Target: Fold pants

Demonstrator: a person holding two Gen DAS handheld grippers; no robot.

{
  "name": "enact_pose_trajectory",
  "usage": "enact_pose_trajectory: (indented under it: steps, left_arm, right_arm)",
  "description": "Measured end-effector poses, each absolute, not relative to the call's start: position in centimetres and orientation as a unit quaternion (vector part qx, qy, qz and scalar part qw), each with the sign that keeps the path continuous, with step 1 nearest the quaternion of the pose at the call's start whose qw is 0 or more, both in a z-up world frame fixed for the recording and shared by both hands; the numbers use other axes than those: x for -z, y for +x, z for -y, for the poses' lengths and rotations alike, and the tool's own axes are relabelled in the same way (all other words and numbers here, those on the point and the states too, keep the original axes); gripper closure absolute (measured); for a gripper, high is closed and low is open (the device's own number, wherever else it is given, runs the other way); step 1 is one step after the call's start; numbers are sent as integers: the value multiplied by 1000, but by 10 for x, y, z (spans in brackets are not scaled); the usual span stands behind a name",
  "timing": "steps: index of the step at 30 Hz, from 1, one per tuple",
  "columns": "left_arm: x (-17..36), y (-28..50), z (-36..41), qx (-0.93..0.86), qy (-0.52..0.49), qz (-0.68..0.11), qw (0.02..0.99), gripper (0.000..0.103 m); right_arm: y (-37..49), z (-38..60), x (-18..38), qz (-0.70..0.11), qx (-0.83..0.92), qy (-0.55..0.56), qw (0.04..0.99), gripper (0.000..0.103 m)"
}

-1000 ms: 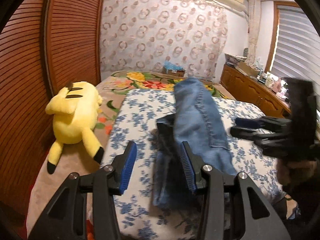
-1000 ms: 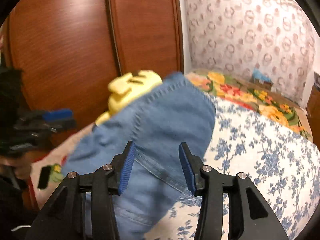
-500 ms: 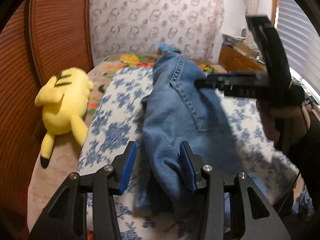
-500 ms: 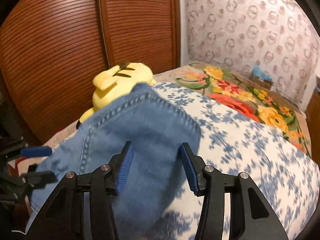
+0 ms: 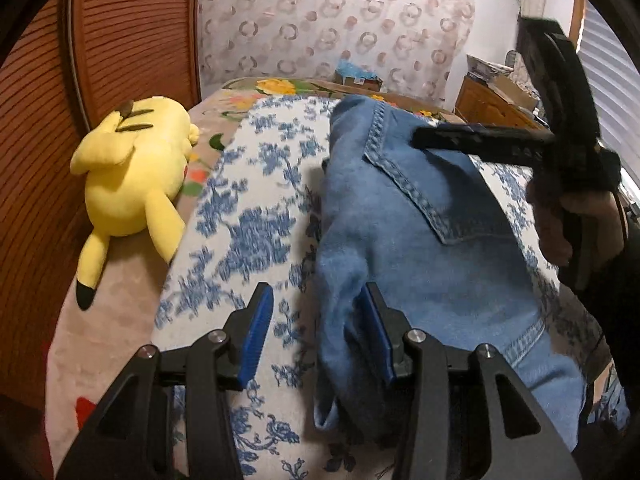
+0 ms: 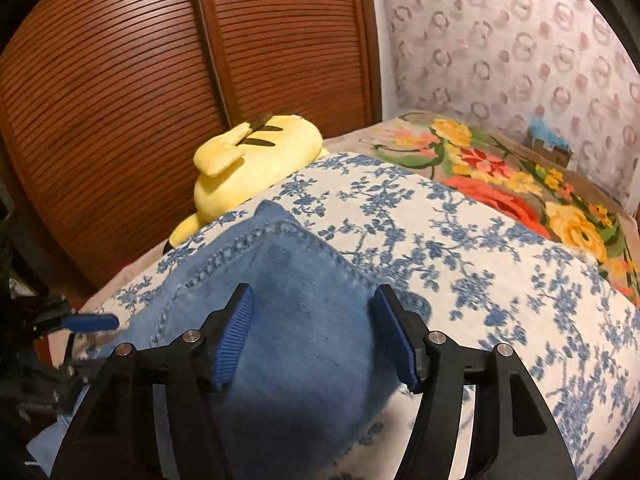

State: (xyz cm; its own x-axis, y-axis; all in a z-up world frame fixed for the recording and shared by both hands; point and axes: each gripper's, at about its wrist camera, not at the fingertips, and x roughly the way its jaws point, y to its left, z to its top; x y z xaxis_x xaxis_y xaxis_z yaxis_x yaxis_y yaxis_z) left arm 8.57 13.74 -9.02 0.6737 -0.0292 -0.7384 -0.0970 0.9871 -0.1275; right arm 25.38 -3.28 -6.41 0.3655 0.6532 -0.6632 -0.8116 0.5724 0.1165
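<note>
Blue jeans lie folded lengthwise on the blue-flowered quilt. My left gripper hovers low over their near left edge. A fold of denim rests by the right pad, and bare quilt shows beside the left pad; the jaws stand apart. A hand holds my right gripper over the far end of the jeans. In the right wrist view that gripper has its jaws opening above the flat denim, and the pads do not press on it. The left gripper's blue pad shows at the left edge.
A yellow plush toy lies on the bed's left side against brown louvred closet doors. A bright floral blanket covers the far end, with a small box behind it. A wooden dresser stands at the right.
The right gripper carried the jeans' end across, laid it flat on the lower layer and spread its jaws. The left gripper sank closer to the bed at the jeans' edge.
</note>
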Motion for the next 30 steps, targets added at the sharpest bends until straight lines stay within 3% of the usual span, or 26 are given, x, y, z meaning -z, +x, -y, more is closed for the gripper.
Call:
enact_pose_trajectory:
  steps: [9, 27, 29, 30]
  left_arm:
    - [51, 141, -140, 7, -56, -378, 924, 58]
    - [72, 207, -143, 65, -78, -410, 906, 58]
    - [74, 206, -147, 72, -85, -410, 905, 62]
    - [75, 206, -147, 79, -89, -411, 904, 70]
  right_arm:
    - [250, 62, 58, -361, -440, -104, 816, 34]
    - [277, 52, 93, -429, -498, -50, 752, 23]
    - [278, 47, 94, -436, -508, -44, 741, 32]
    - [278, 45, 94, -438, -515, -43, 736, 37]
